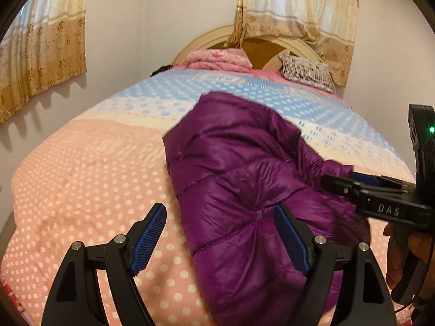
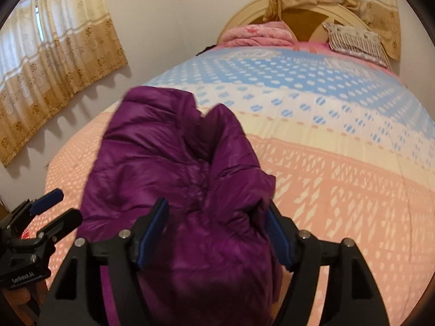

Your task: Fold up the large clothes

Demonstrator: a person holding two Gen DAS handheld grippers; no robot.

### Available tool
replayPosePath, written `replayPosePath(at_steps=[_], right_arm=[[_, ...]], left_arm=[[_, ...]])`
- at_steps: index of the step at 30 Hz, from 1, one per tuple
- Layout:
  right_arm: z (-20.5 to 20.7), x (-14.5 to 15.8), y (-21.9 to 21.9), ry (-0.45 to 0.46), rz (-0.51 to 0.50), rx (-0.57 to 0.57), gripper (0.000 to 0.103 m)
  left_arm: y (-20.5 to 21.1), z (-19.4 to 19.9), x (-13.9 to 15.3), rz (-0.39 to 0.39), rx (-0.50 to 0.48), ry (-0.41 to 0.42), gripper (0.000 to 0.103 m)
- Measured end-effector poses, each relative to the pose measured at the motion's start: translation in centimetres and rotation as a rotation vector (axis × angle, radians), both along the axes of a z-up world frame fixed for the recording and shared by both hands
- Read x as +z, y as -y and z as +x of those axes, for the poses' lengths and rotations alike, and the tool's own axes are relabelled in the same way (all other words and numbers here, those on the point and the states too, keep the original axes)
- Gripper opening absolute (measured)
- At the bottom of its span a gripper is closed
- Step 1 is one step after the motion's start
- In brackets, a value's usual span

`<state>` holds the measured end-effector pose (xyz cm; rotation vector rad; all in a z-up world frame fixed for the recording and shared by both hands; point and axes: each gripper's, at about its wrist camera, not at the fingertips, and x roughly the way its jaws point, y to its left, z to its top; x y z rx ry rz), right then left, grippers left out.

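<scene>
A purple puffer jacket (image 1: 244,190) is lying bunched on the polka-dot bedspread (image 1: 95,176), filling the lower centre of both frames. The left gripper (image 1: 220,233) is hovering with its fingers wide, one blue pad over the jacket's edge. The right gripper (image 2: 217,233) is straddling the padded fabric, fingers spread wide around it. Pink bedding (image 2: 255,34) is resting by the headboard (image 2: 304,19).

Purple jacket (image 1: 244,190), pink-dotted bedspread (image 1: 95,176)
</scene>
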<state>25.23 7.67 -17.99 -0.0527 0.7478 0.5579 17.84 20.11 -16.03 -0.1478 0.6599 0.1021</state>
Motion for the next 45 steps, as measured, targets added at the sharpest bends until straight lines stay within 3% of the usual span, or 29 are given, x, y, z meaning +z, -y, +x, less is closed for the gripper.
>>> replayPosePath(at_steps=[6, 10, 17, 45], right_arm=[[-6.1, 4.4, 2.5, 0.137, 0.016, -0.057, 0.073], [-10.2, 7.6, 4.7, 0.260, 0.064, -0.097, 0.083], [-12.9, 10.4, 4.6, 0.341, 0.105, -0.067, 0.085], [-14.8, 9.5, 4.6, 0.316, 0.131, -0.016, 0.086]], left_arm=[[0.9, -4.1, 4.5, 0.048, 0.019, 0.092, 0.081], [1.7, -7.3, 8.1, 0.068, 0.028, 0.192, 0.081], [2.4, -10.2, 10.1, 0.065, 0.031, 0.271, 0.082], [2.8, -10.4, 9.8, 0.067, 0.020, 0.264, 0.082]])
